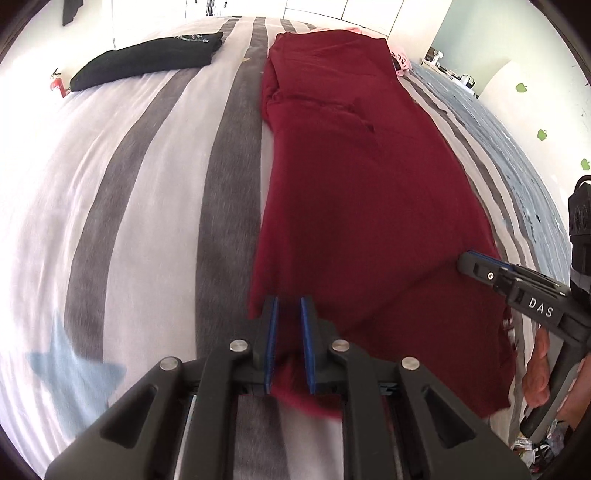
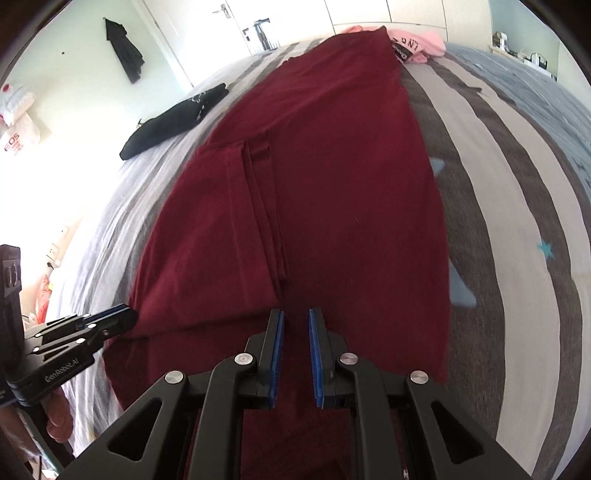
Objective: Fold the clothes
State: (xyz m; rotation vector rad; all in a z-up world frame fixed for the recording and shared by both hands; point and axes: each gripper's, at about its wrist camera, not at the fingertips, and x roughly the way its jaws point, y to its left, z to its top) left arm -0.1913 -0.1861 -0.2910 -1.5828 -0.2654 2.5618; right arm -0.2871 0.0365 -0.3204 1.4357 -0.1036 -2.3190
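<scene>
My spot: home bedroom. Striped star-print bedspread (image 1: 155, 177), door (image 2: 236, 26) with handle, dark coat (image 2: 123, 50) hung on wall.

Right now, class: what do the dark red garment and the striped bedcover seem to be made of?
Dark red garment: soft matte knit, probably cotton jersey; it drapes limply and shows stitched seams. Striped bedcover: matte woven fabric, likely cotton; fine wrinkles, no sheen.

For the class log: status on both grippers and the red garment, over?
Left gripper and right gripper: jaws pinched on near hem of the red garment. It lies lengthwise on the striped bed. Black garment, pink garment lie beyond it, not obstructing.
</scene>
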